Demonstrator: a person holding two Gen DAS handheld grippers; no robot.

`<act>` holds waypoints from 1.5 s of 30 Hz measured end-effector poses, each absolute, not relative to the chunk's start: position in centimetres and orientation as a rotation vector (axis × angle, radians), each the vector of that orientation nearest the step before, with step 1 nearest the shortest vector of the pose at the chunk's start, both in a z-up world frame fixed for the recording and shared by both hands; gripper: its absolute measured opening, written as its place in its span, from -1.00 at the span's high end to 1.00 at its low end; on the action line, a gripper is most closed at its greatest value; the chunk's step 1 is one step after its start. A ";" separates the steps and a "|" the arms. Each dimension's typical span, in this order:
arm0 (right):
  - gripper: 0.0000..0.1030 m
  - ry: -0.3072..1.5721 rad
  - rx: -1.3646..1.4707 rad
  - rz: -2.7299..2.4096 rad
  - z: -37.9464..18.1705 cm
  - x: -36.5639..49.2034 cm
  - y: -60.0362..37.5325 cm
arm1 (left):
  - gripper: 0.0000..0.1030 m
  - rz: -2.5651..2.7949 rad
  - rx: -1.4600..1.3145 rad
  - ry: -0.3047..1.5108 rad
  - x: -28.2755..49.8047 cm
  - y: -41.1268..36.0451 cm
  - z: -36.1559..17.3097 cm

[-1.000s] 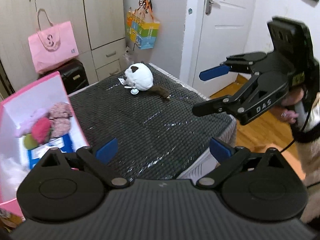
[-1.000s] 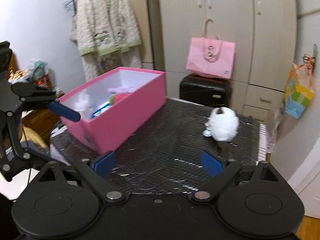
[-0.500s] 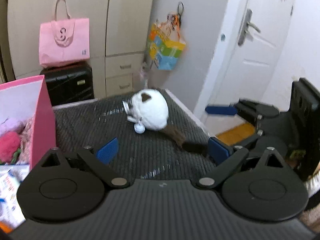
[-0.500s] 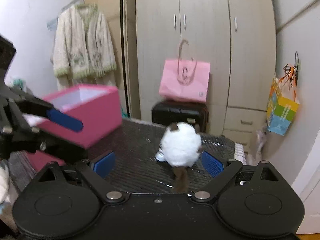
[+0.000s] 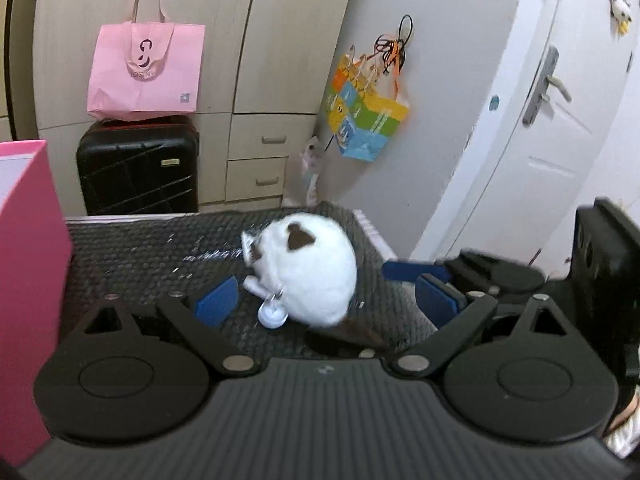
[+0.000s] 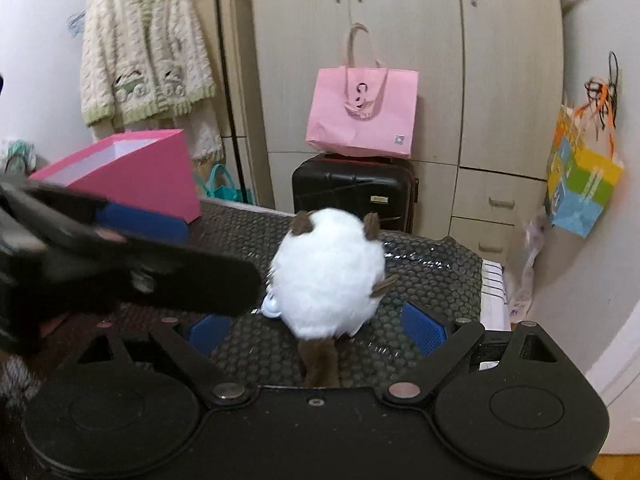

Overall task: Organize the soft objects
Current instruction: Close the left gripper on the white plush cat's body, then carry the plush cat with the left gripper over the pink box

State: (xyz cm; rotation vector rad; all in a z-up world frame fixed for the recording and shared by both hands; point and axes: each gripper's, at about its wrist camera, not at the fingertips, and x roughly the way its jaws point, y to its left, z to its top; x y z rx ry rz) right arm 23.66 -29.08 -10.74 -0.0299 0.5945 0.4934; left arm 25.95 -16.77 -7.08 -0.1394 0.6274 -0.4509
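Both grippers have their blue-padded fingers spread apart, holding nothing. The right gripper [image 6: 316, 330] frames a white plush cat [image 6: 326, 274], its brown tail [image 6: 320, 360] trailing toward the camera; the left gripper [image 5: 326, 304] approaches beside it. The cat lies near the far right corner of the dark mat [image 5: 140, 256], well apart from the pink box [image 6: 132, 172]. Crowding grippers could collide, or pinch only fur and drop the toy.
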 end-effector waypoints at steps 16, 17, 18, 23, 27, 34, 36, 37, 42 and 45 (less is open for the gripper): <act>-0.28 0.638 0.020 0.551 -13.0 27.0 -28.7 | -0.15 -0.384 -0.211 0.722 30.9 -17.9 -10.5; -0.28 0.636 0.024 0.542 -13.0 26.9 -28.8 | -0.13 -0.389 -0.209 0.720 30.8 -18.0 -10.5; -0.27 0.631 0.028 0.538 -12.9 26.7 -28.8 | -0.12 -0.394 -0.203 0.716 30.6 -18.1 -10.3; -0.26 0.625 0.028 0.519 -12.1 25.4 -28.9 | -0.10 -0.414 -0.183 0.707 29.3 -18.4 -9.8; -0.26 0.629 0.024 0.506 -11.4 23.5 -28.6 | -0.10 -0.427 -0.195 0.716 27.3 -17.8 -9.1; -0.26 0.656 0.041 0.468 -9.7 18.9 -27.2 | -0.10 -0.456 -0.155 0.729 22.9 -17.2 -7.5; -0.26 0.658 0.053 0.452 -9.4 17.7 -26.9 | -0.10 -0.468 -0.138 0.727 21.7 -16.9 -7.2; -0.26 0.659 0.061 0.446 -9.3 17.2 -26.8 | -0.10 -0.474 -0.132 0.724 21.1 -16.7 -7.1; -0.26 0.656 0.084 0.422 -9.0 14.7 -25.4 | -0.10 -0.492 -0.112 0.708 18.3 -15.5 -6.7; -0.27 0.654 0.108 0.412 -8.8 13.0 -24.7 | -0.10 -0.509 -0.093 0.700 16.6 -14.6 -6.5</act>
